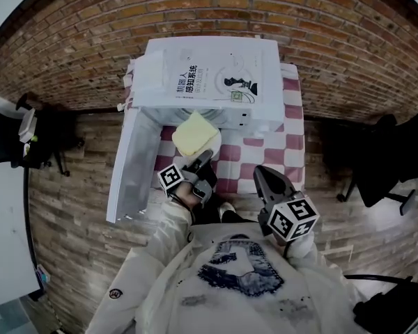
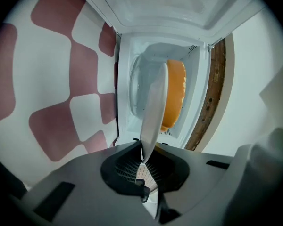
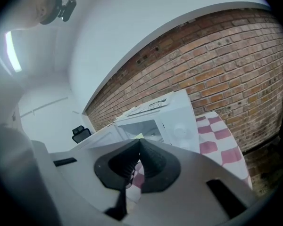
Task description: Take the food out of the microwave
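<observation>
A white microwave (image 1: 263, 110) stands on a table with a red-and-white checked cloth (image 1: 265, 152), its door (image 1: 132, 165) swung open to the left. My left gripper (image 1: 207, 157) is shut on the rim of a white plate (image 1: 210, 145) carrying a pale yellow piece of food (image 1: 191, 132), held just in front of the open cavity. In the left gripper view the plate (image 2: 155, 107) shows edge-on between the jaws, the food (image 2: 175, 93) orange-yellow on it, the cavity (image 2: 132, 55) behind. My right gripper (image 1: 261, 176) hangs near my torso, shut and empty (image 3: 139, 142), pointing at the microwave (image 3: 179, 121).
A printed white sheet (image 1: 209, 78) lies on top of the microwave. A brick wall (image 1: 299, 12) runs behind the table. Black office chairs stand at the left (image 1: 42, 141) and at the right (image 1: 383, 158). A white desk edge (image 1: 3, 221) is at the far left.
</observation>
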